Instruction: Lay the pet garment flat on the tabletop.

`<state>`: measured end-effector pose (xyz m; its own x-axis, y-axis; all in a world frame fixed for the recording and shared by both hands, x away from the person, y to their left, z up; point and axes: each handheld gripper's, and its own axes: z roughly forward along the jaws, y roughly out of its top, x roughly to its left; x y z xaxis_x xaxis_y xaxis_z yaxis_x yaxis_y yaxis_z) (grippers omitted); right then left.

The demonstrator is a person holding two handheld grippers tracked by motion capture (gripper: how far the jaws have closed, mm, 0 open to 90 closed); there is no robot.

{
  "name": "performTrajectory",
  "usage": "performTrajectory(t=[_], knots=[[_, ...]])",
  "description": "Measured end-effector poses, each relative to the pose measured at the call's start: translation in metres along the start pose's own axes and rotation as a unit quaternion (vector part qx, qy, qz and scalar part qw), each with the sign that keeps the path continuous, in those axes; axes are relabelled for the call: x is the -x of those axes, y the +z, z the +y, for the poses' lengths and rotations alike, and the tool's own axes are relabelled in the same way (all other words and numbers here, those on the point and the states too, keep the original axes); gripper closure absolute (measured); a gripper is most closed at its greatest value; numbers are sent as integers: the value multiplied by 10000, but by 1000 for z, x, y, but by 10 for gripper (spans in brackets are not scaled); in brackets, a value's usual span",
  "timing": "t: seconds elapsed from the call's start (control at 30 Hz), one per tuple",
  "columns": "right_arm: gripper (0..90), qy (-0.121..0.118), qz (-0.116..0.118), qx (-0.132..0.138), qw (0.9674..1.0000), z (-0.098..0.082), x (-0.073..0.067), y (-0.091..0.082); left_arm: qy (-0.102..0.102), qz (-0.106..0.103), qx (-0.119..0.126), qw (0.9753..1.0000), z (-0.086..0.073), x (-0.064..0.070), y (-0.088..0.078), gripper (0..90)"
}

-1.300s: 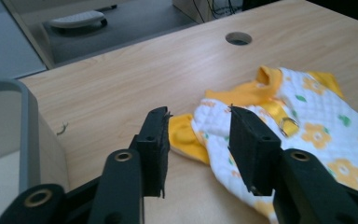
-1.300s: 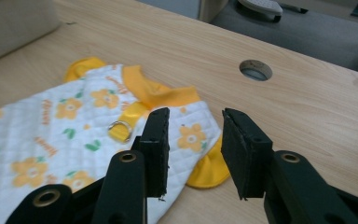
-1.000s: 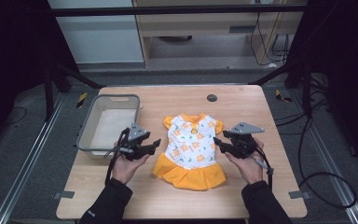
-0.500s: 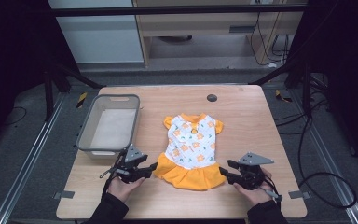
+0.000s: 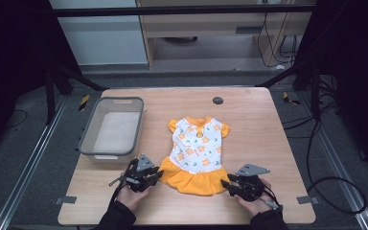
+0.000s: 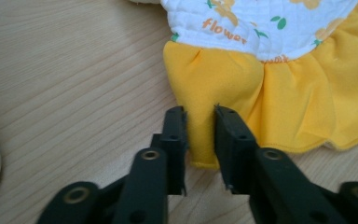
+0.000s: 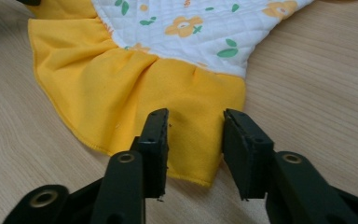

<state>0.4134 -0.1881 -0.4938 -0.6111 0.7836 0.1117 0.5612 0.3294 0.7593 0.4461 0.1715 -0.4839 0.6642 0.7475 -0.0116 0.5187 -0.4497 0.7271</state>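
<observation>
dress print point(image 6: 261, 28): "flower" in orange lowercase letters on the white quilted top, just above the yellow skirt seam, left gripper view
second print near seam point(image 6: 274, 59): orange letters, partly folded into the gather, not legible
right gripper view, top edge point(image 7: 186, 3): orange letter fragment, unreadable

A grey bin point(image 5: 111, 128) sits on the wooden table point(image 5: 268, 139).
</observation>
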Motion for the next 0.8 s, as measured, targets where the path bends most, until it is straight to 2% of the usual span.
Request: performTrajectory(t=[0.13, 0.3, 0.43, 0.57, 0.7, 0.8], knots=[[744, -37, 32, -139, 9999, -1, 2, 1, 8, -86, -135, 9999, -1, 1, -2, 843], [862, -18, 154, -276, 9995, 1, 1, 0, 28, -141, -205, 9997, -4, 4, -7, 855], [875, 4, 150, -315, 9994, 2, 1, -2, 109, -163, -303, 9993, -8, 8, -9, 855], [876, -25, 3, -246, 9997, 3, 4, -6, 154, -250, -393, 9988, -11, 17, -11, 855], [871, -44, -260, -259, 9993, 2, 6, -8, 252, -364, -486, 9978, -16, 29, -11, 853], [856, -45, -297, -335, 9990, 0, 8, -7, 393, -295, -471, 9977, -18, 36, -12, 837]])
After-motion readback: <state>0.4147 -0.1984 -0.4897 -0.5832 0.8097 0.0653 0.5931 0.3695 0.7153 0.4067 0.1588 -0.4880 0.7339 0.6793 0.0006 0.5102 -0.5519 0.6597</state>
